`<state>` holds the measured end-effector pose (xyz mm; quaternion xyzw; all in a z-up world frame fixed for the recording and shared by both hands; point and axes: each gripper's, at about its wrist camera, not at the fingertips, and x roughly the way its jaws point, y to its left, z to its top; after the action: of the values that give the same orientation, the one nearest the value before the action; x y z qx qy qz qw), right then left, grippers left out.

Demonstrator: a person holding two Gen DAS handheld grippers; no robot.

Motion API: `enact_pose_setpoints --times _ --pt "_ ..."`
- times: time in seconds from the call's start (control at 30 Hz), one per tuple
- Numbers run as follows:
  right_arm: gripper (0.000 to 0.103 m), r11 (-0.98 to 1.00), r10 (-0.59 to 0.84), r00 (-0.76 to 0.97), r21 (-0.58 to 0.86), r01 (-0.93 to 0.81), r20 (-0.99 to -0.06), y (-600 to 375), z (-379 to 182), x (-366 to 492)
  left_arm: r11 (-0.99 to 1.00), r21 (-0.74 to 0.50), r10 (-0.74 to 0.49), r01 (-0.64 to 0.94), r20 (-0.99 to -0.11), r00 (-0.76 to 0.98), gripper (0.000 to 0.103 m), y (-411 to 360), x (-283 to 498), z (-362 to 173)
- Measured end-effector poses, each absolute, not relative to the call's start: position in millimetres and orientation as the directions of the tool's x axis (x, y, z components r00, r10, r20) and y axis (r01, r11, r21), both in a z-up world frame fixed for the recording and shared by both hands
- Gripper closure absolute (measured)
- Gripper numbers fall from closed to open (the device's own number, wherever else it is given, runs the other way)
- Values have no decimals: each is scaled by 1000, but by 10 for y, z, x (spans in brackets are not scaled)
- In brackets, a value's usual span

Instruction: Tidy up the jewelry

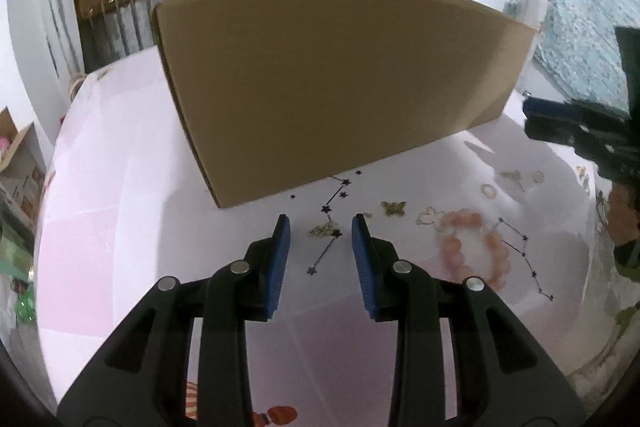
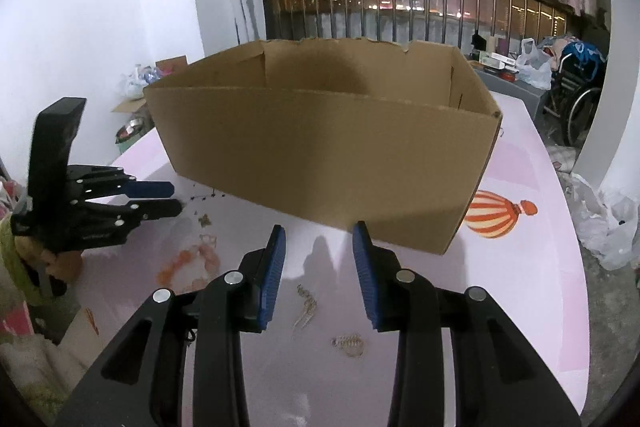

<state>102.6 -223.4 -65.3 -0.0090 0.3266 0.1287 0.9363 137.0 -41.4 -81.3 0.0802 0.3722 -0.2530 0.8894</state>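
I see nothing in the cardboard box (image 2: 320,155); both my grippers' fingers (image 1: 285,239) are part-open, empty; jewelry lies on the tabletop (image 2: 520,287), bead bracelet (image 1: 472,247) at 3 o'clock.

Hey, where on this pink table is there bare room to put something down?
Free: the pink table left of the left claw, beside the cardboard box. Crowded: right of that claw, around the pink bead bracelet and gold butterfly charm.

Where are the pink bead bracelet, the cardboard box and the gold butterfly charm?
bracelet (image 1: 502,251): left wrist view, beads on its right side.
box (image 1: 320,83): left wrist view, middle of its near wall.
butterfly charm (image 1: 393,207): left wrist view, its centre.
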Motion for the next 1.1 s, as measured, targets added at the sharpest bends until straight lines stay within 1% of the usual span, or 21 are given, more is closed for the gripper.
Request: enact_pose_setpoints --times 0.13,0.2,0.3,0.37,0.53,0.6,0.67,0.9,1.1 --pt "69 966 238 747 74 -246 -620 -2211 -698 1038 862 -67 -400 503 -701 591 73 -422 1407 -822" --pt "69 966 240 748 76 -247 -618 -2202 -700 1044 863 -57 -393 503 -701 595 77 -446 1410 -822" --pt "69 965 244 750 79 -249 -615 -2186 -715 1027 864 -19 -369 503 -704 607 86 -479 1418 -818" --pt "69 965 244 750 80 -249 -614 -2178 -717 1029 867 -6 -357 498 -705 613 90 -493 1409 -819" --pt "69 966 241 751 80 -244 -614 -2172 -724 1023 866 6 -351 499 -704 618 92 -447 1387 -823" --pt "69 968 235 753 79 -238 -615 -2177 -722 1021 863 12 -352 505 -703 618 96 -461 1372 -820" --pt "69 970 230 754 79 -232 -616 -2188 -710 1022 860 21 -351 511 -703 619 98 -482 1355 -821" --pt "69 976 207 761 75 -205 -615 -2261 -675 976 859 30 -349 512 -697 626 99 -467 1298 -822" --pt "69 981 185 768 62 -186 -613 -2319 -658 913 862 6 -361 507 -694 623 101 -467 1306 -806"
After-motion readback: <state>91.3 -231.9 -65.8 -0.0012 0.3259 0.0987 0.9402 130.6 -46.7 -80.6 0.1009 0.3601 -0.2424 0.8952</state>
